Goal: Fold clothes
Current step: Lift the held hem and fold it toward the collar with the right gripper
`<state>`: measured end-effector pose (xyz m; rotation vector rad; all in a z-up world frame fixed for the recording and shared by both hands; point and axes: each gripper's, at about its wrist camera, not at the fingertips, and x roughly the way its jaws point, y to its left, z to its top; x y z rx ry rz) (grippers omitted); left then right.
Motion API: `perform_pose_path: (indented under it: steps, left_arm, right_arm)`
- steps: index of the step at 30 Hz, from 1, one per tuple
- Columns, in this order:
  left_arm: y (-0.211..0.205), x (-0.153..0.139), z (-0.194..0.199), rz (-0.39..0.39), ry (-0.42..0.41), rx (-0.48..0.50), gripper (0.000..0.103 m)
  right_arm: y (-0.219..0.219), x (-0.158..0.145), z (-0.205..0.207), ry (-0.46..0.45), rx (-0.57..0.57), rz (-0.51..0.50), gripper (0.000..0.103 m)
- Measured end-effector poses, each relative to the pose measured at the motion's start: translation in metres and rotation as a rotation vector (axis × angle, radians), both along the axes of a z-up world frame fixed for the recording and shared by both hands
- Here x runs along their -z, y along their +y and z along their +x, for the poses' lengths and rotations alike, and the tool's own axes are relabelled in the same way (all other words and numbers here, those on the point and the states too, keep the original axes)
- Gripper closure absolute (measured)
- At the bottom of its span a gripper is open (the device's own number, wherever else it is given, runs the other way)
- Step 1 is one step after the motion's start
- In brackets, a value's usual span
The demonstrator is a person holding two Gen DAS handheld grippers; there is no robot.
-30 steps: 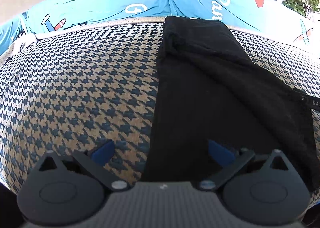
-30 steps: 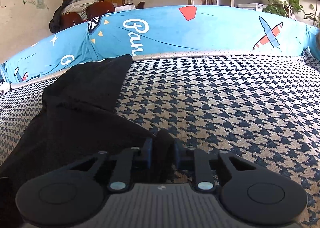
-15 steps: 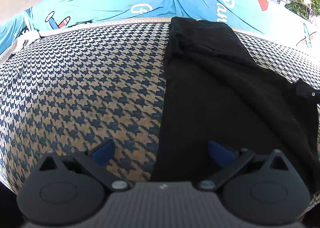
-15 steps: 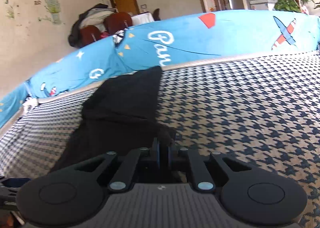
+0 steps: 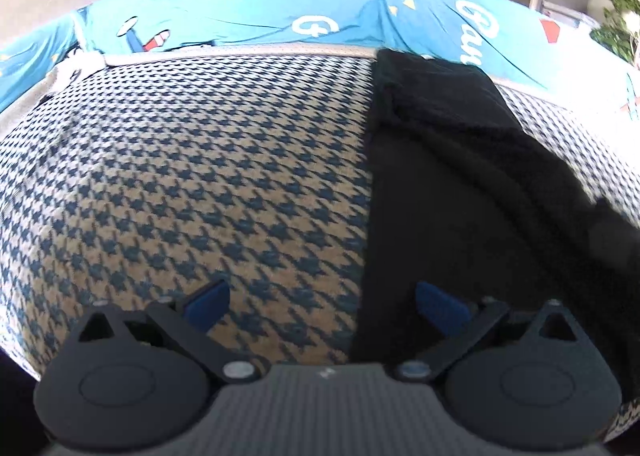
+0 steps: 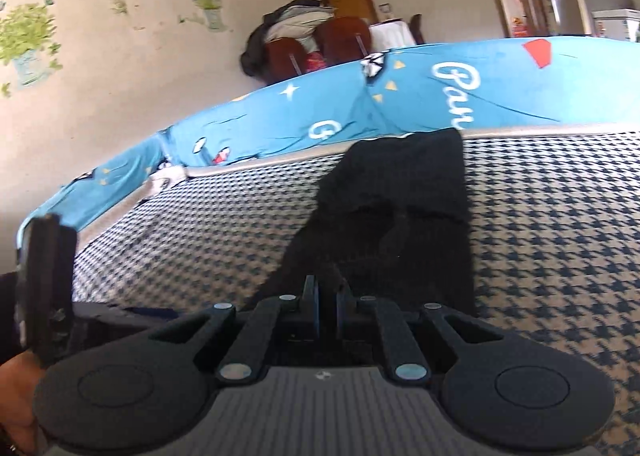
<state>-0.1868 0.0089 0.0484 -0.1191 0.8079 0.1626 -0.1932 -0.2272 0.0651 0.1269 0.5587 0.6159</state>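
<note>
A long black garment [image 5: 452, 184] lies lengthwise on the houndstooth bed cover [image 5: 200, 176], reaching to its far edge. My left gripper [image 5: 324, 304] is open and low over the near end. The garment's left edge runs between its blue pads [image 5: 208, 300], which touch nothing. My right gripper [image 6: 327, 292] is shut on the black garment [image 6: 404, 192] and holds a pinch of its near right side raised off the cover. In the left wrist view that lifted part is a dark blur at the right edge.
A blue cartoon-print sheet [image 6: 400, 104] hangs behind the bed's far edge. Beyond it are chairs piled with clothes [image 6: 304, 32], a doorway and a fridge. The left gripper's body [image 6: 44, 280] and a hand [image 6: 16, 396] show at the right wrist view's left edge.
My right gripper has risen and swung left with the garment's edge pinched, lifting that side off the cover. The left gripper has shifted slightly and stays open.
</note>
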Motion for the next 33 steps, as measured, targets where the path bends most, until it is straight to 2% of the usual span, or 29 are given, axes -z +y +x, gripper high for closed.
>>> perform_pose_path:
  steps: [5, 9, 13, 20, 27, 33]
  left_arm:
    - [0.019, -0.008, -0.005, -0.007, -0.036, -0.071, 0.0]
    - [0.033, -0.011, -0.008, -0.016, -0.049, -0.118, 0.0]
    - [0.043, -0.013, -0.011, -0.03, -0.055, -0.15, 0.0]
    - [0.049, -0.014, -0.013, -0.06, -0.065, -0.162, 0.0]
    - [0.046, -0.015, -0.011, -0.052, -0.07, -0.157, 0.0]
    - [0.046, -0.016, -0.012, -0.057, -0.076, -0.157, 0.0]
  right_arm:
    - [0.026, 0.005, -0.016, 0.011, -0.097, -0.003, 0.093]
    - [0.053, 0.01, -0.028, 0.006, -0.208, -0.037, 0.093]
    - [0.075, 0.023, -0.033, 0.014, -0.271, -0.093, 0.093]
    - [0.084, 0.041, -0.029, 0.041, -0.281, -0.122, 0.093]
    - [0.086, 0.047, -0.028, 0.068, -0.307, -0.123, 0.085]
    - [0.086, 0.048, -0.028, 0.085, -0.339, -0.126, 0.083]
